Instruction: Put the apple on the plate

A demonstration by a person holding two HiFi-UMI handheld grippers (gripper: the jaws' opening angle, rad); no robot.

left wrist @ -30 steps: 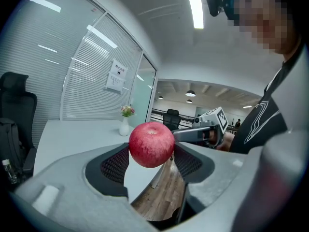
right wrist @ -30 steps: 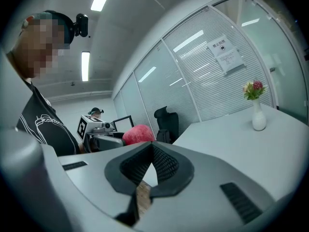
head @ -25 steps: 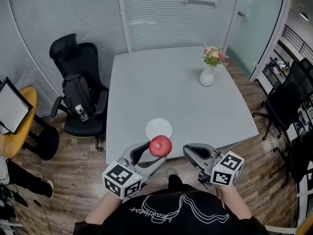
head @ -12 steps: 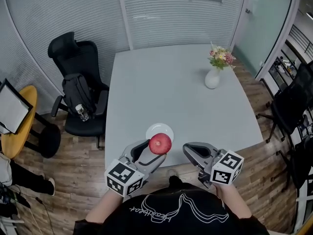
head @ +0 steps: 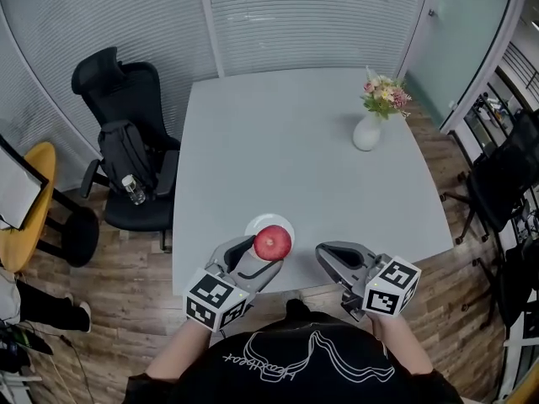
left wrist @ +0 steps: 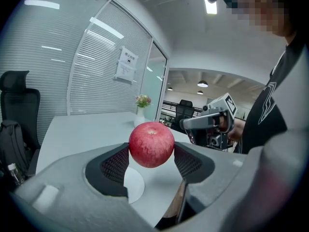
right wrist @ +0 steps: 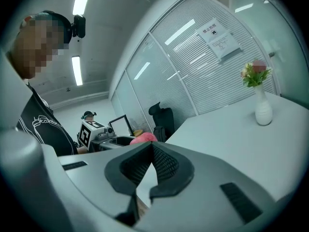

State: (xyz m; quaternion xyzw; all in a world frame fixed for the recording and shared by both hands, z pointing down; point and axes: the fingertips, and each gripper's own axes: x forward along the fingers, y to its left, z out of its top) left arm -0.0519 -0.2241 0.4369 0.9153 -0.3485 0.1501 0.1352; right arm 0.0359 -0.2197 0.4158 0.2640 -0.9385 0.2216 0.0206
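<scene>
Holding the apple [head: 272,242] between its jaws, the left gripper [head: 259,257] hangs at the near edge of the counter [head: 295,158], with the fruit in the air over the near part of the plate [head: 255,225]. The right gripper [head: 331,257], just to the right, has its jaws together on nothing. To do this well, carry the apple a little farther, over the plate's middle, lower it until it touches, then part the jaws slowly (a round apple rolls). The plate itself is bare. At the far right, a vase [head: 366,133] holds flowers [head: 383,95].
</scene>
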